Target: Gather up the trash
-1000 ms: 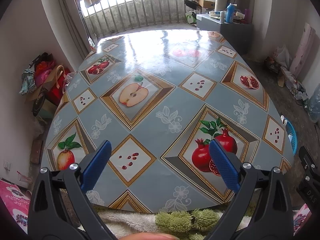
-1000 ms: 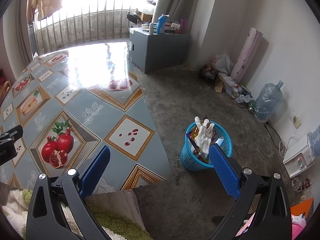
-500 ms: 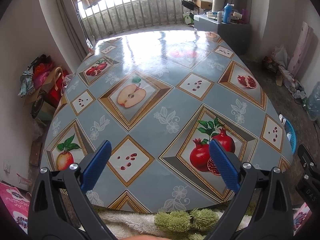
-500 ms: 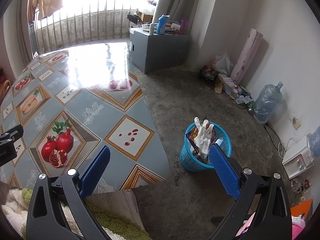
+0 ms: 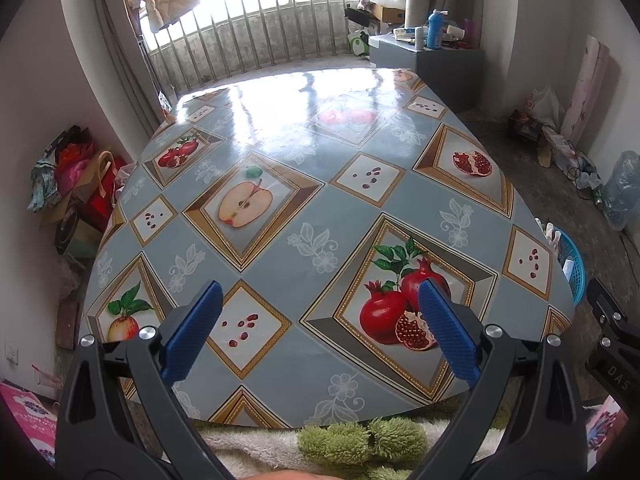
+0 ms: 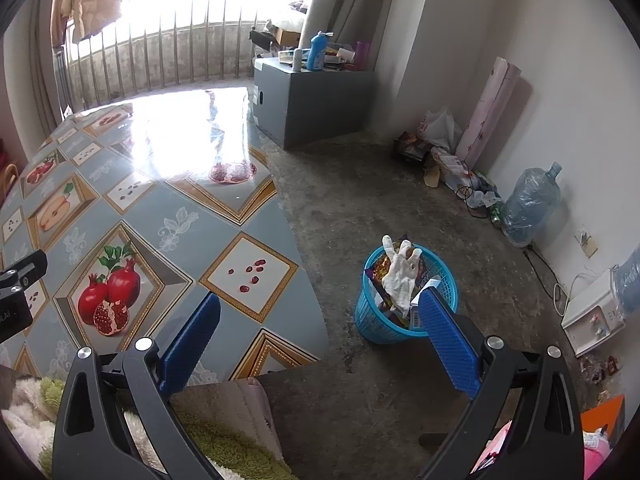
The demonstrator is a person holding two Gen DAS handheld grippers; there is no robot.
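Gaping L gripper (image 5: 316, 336) – R gripper (image 6: 320, 344) too

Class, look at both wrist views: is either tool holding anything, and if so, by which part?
Nothing is held. The left tool and right tool both stand open with nothing between their fingers.

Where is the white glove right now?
In the right wrist view, the white glove sticks up out of the blue basket on the floor, just right of the table.
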